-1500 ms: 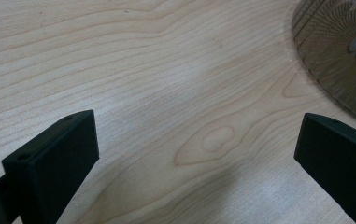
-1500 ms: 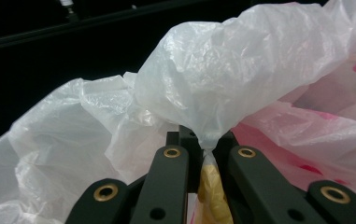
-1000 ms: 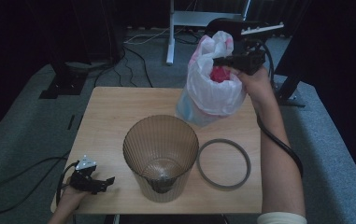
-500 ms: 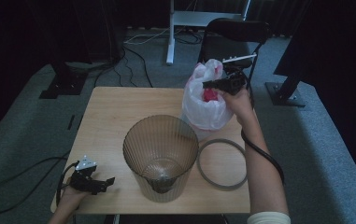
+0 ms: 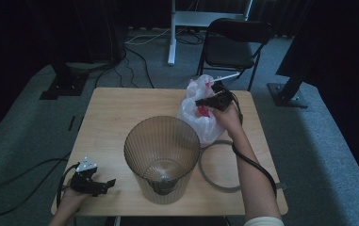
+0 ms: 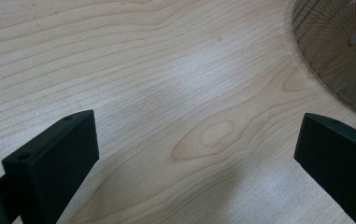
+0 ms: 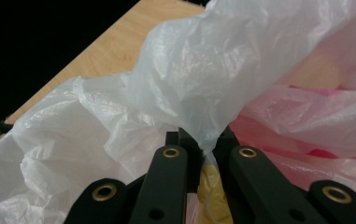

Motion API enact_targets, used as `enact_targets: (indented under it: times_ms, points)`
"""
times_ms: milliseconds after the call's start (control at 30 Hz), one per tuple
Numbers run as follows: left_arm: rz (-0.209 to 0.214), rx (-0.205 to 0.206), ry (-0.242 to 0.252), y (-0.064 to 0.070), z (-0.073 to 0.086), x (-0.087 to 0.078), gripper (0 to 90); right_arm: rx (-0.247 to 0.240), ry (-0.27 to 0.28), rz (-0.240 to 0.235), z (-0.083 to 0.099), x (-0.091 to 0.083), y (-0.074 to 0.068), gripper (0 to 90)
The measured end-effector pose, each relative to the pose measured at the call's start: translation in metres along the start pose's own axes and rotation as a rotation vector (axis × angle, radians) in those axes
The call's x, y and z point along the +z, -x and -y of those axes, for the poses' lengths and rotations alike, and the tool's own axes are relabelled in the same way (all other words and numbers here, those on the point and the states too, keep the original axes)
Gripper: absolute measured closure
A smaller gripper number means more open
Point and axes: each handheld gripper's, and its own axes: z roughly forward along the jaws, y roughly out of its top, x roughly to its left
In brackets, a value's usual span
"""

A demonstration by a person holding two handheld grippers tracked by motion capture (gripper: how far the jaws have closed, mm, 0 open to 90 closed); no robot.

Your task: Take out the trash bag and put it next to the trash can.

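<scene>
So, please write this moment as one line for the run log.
right hand-held gripper: shut on plastic bag, beside bin | left hand-held gripper: open, idle on table | ring: flat on table

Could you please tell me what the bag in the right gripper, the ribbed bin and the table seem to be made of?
The bag looks like thin, translucent white plastic film: it crinkles and lets pink and yellow contents show through. The ribbed bin seems to be smoky, see-through hard plastic with fine vertical ribs. The table shows pale wood grain with a matte finish, possibly veneer or laminate.
</scene>
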Motion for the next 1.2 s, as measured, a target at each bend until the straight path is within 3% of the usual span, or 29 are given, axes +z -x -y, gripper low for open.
enact_targets:
  times_ms: [233,433,767,867,1100,1133,1200]
  points:
    - [0.000,-0.003,0.001,0.000,0.000,0.000,0.0,0.038,-0.033,-0.020,0.015,0.020,0.007,87.9]
    - [-0.002,0.000,0.001,0.000,0.000,0.000,0.0,0.037,-0.071,-0.019,0.024,0.037,0.007,87.7]
    - [0.000,-0.002,0.000,0.000,0.000,0.000,0.0,0.057,-0.101,-0.025,0.037,0.051,0.012,86.0]
    - [0.001,-0.004,0.000,0.000,0.000,0.000,0.0,0.068,-0.081,-0.038,0.038,0.047,0.012,80.9]
    - [0.003,-0.004,-0.002,0.000,0.000,0.000,0.0,0.085,-0.052,-0.035,0.036,0.031,0.012,55.0]
    - [0.003,-0.004,-0.002,0.000,0.000,0.000,0.0,0.085,-0.052,-0.035,0.036,0.031,0.012,55.0]
    - [0.004,-0.005,-0.004,0.000,0.000,0.000,0.0,0.086,-0.040,-0.039,0.036,0.026,0.012,43.5]
